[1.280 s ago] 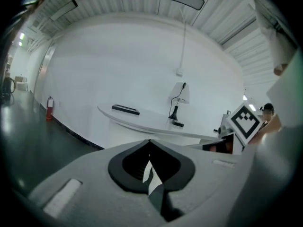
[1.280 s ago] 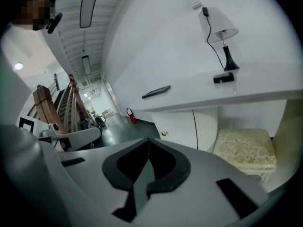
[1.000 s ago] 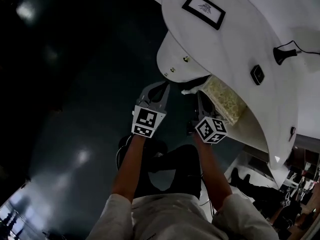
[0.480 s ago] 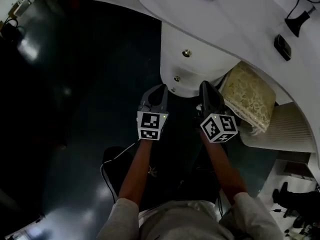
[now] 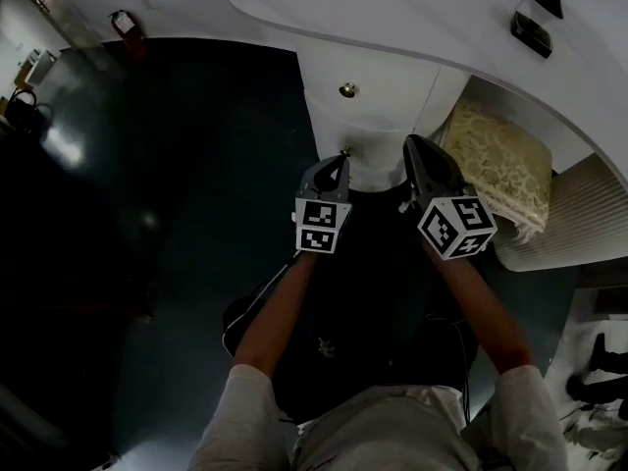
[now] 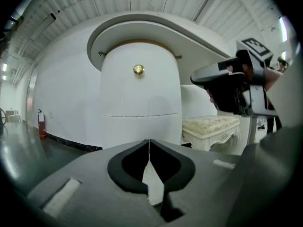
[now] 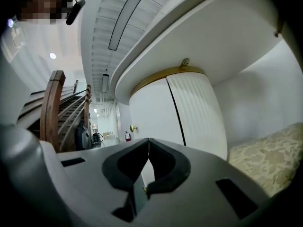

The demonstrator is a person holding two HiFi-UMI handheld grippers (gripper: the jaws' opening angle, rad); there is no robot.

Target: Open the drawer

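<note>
Head view: within the last second both grippers have dropped from the desk (image 5: 392, 8) to the rounded white drawer (image 5: 378, 111) beneath it, which is not yet open. The left gripper (image 5: 338, 162), jaws closed and empty, hangs just beside the lower brass knob (image 5: 345, 150). The right gripper (image 5: 414, 147), likewise closed on nothing, is farther right, near the cushioned stool (image 5: 500, 155). Taking a knob would likely mean opening the jaws first.

White drawer (image 6: 139, 93), gold knob (image 6: 138, 69), cream floral-patterned stool cushion (image 5: 500, 155), dark grey floor (image 5: 177, 214).
</note>
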